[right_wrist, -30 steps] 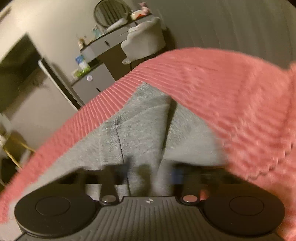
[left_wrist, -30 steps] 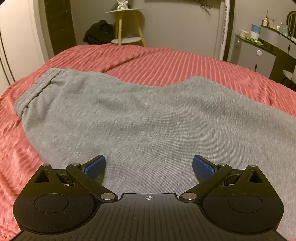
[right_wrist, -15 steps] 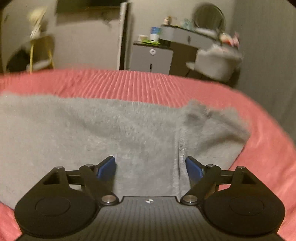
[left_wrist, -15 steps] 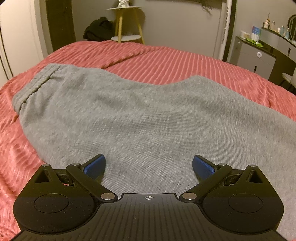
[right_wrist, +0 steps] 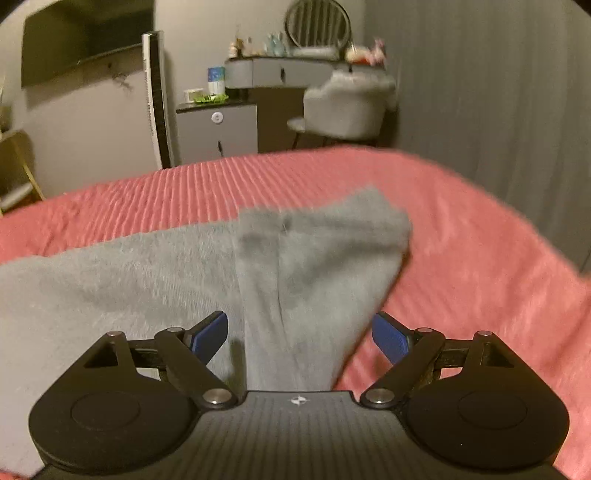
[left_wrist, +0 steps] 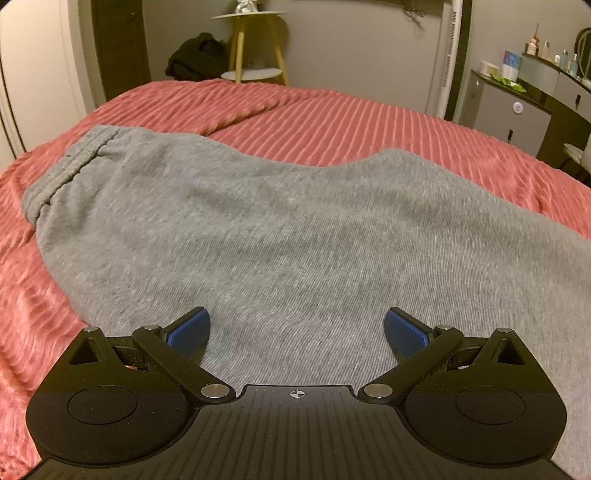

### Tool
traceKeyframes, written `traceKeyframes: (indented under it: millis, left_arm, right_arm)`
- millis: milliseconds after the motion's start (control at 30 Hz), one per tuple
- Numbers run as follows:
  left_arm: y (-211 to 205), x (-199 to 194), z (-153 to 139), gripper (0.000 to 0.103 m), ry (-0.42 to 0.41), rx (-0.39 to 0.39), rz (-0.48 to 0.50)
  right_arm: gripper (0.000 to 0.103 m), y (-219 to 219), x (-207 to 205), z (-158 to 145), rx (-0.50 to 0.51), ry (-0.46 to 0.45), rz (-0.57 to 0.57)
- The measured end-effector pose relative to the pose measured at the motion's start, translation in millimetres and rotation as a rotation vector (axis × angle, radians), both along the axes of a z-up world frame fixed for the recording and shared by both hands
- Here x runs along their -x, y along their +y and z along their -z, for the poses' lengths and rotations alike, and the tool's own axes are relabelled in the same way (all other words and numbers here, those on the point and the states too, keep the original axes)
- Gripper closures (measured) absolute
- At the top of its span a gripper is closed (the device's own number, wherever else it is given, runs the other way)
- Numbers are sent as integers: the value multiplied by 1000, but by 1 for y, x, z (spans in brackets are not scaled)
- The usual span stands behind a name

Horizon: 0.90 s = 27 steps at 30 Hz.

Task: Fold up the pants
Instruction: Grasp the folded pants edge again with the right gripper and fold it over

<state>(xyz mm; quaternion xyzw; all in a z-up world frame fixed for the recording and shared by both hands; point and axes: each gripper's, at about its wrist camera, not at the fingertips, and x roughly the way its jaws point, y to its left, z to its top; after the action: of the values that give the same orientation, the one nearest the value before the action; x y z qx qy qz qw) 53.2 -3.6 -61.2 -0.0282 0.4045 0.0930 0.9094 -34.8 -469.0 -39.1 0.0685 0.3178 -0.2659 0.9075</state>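
A bedroom: red-blanketed bed [left_wrist: 369, 125], vanity mirror [right_wrist: 318, 24], dresser [right_wrist: 218, 129].

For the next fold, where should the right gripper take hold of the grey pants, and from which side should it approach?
Judging from the pose, grip the loose leg end of the grey knit sweatpants, at its right edge, where it meets the pink ribbed bedspread. Come from the bedspread side, low and nearly flat. That end lies doubled over and slightly raised, so the open right gripper can likely slide one of its fingers under the edge.

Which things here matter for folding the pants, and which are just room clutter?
For the job: gray pants; red bedspread beneath them; left gripper, open; right gripper, jaws just opened, open.

Lying about: yellow side table, dark clothes heap, vanity chair, tower fan.
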Motion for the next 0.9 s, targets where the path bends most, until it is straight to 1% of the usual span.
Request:
traceKeyframes:
  millis: [100,133,167,200,233,267,300,367,400,433,467,500,533,600,633,667,700,733,767,800,833,900]
  left_arm:
    - [0,0,1,0,-2,-2,-1]
    - [0,-1,1,0,-3,-2,-1]
    - [0,0,1,0,-3,-2,-2]
    - [0,0,1,0,-4,-2,-4]
    - [0,0,1,0,-5,-4,-4]
    - [0,0,1,0,-7,-5,-6]
    - [0,0,1,0,-8,-6,-6]
    - [1,-1,1,0,-11,-5,-8]
    - [2,-1,1,0,-11,-2,-9]
    - [2,-1,1,0,-13,1,-11]
    - [2,-1,1,0,-15,4,-12]
    - [2,-2,1,0,-15,5,-12]
    - [2,-2,1,0,-14,6,-11]
    - [3,-2,0,0,-10,6,-12]
    - [3,-1,-2,0,-8,11,-13]
    - [5,0,-4,0,-10,21,-13]
    - [7,1,-7,0,-15,37,-13]
    - [9,2,-11,0,-20,48,-17]
    - [13,4,-16,0,-27,62,-26]
    - [17,6,-23,0,-40,80,-33]
    - [22,9,-30,0,-54,98,-36]
    - [34,15,-46,0,-79,147,-39]
  right_arm:
    - [18,-3,-25,-1,-11,4,20]
    - [20,-2,-34,1,3,12,19]
    - [21,0,-44,2,41,29,27]
    - [24,-2,-56,6,76,51,39]
    - [30,-6,-64,12,76,82,42]
    - [36,-11,-69,18,53,106,49]
    - [49,-15,-70,22,40,109,60]
    - [70,-23,-64,21,20,70,68]
    - [90,-27,-59,18,2,49,82]
    - [90,-32,-53,13,-36,16,101]
    - [90,-37,-43,8,-92,-36,120]
    - [90,-41,-38,6,-122,-72,134]
    - [90,-44,-34,4,-135,-87,143]
    - [88,-51,-35,8,-148,-72,162]
    - [76,-55,-37,12,-153,-51,180]
    - [69,-60,-39,16,-157,-37,199]
    - [67,-63,-39,18,-167,-40,206]
    - [67,-64,-37,18,-177,-52,210]
    - [67,-66,-39,18,-187,-53,211]
    - [82,-67,-40,15,-197,-52,204]
    - [92,-68,-40,11,-210,-61,186]
    - [92,-62,-44,-9,-182,-81,172]
